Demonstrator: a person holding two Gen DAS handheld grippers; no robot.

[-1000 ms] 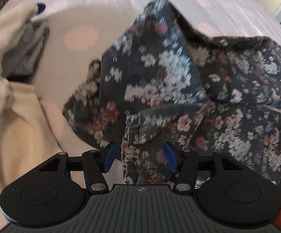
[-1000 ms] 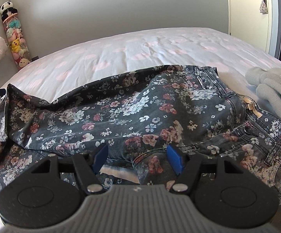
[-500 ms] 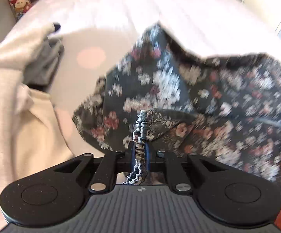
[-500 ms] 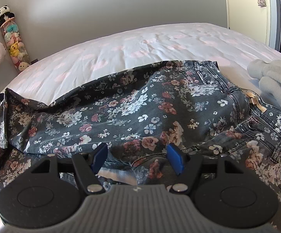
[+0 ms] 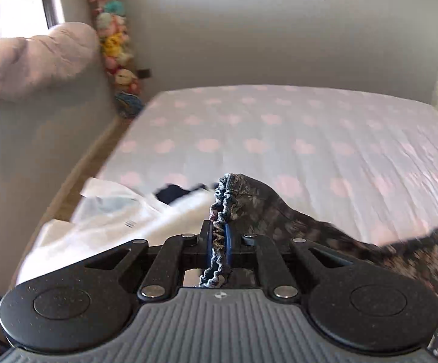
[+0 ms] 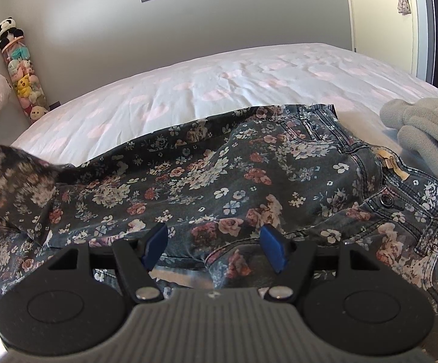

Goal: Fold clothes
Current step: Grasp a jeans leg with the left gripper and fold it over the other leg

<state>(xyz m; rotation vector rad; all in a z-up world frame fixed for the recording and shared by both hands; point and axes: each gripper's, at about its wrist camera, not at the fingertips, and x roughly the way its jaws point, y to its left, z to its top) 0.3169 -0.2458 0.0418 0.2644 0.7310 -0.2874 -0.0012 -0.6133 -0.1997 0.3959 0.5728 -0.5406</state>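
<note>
Daylight pours in from a blown-out window (image 5: 10, 0) left of my bed (image 5: 279, 139), washing the sheet pale. My left view smears with motion: the white cloth (image 5: 104, 220) and floral trousers (image 5: 394, 251) blur. My right view stays sharp on the trousers (image 6: 219, 181). Fisheye bends the wall and darkens the corners.

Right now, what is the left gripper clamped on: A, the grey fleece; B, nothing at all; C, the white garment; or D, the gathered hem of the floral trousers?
D: in the left wrist view the left gripper has its blue pads pressed together on the gathered hem of the floral trousers, with the white garment lying apart on the bed.
</note>
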